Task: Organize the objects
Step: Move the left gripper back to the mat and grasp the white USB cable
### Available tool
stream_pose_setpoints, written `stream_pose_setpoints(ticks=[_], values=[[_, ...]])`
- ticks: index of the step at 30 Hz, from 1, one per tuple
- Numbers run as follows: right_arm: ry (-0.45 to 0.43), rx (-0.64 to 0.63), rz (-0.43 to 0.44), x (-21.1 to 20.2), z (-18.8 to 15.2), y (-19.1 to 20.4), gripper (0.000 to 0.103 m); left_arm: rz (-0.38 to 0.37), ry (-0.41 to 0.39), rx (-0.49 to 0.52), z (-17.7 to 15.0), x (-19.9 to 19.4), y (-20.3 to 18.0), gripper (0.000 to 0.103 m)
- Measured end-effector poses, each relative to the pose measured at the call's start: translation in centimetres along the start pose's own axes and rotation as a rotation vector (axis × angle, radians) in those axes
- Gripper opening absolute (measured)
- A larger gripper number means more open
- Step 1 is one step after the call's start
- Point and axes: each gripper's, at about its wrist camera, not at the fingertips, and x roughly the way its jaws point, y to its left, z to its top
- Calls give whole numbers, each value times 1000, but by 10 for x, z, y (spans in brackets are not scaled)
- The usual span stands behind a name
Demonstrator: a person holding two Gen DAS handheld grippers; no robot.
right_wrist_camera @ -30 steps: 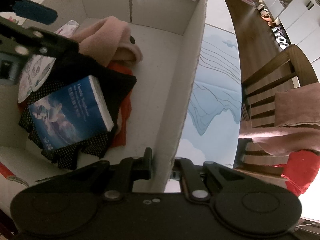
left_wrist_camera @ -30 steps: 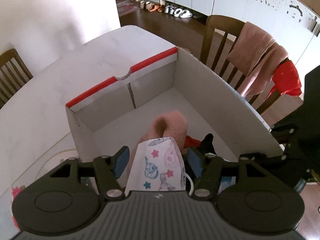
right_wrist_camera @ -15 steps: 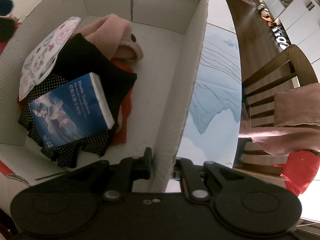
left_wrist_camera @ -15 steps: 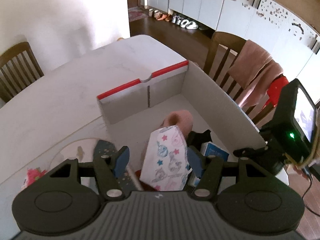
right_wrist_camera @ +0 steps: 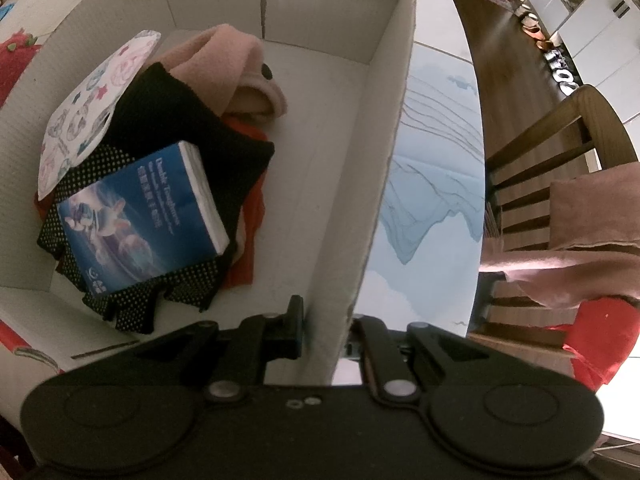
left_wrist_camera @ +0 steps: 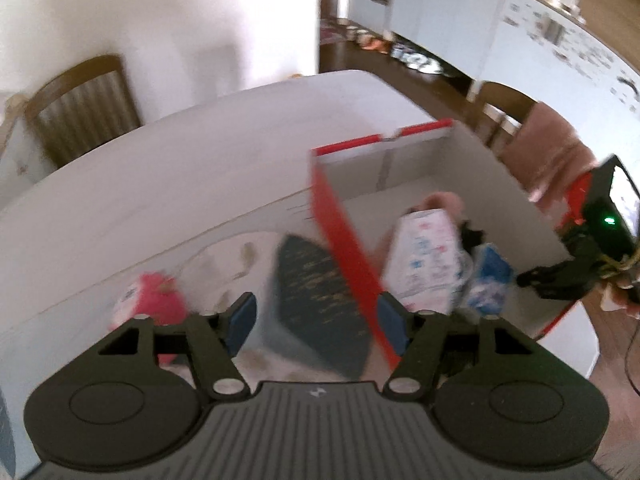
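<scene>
Right wrist: book flat, spine diagonal

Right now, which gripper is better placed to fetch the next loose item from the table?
Left. The left gripper is open and empty above the dark pouch outside the box; the right gripper is clamped on the box wall.

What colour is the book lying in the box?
Blue, with white page edges; the book shows best in the right wrist view.

I see a white box with red edges, a blue book, black dotted gloves, and a pink cloth.
</scene>
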Motion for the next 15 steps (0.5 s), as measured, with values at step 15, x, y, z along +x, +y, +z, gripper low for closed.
stream_pose_setpoints(ticks=[15], values=[[14, 1, 2, 5, 1, 0, 9, 185, 52, -247, -78, -3, 110, 90]])
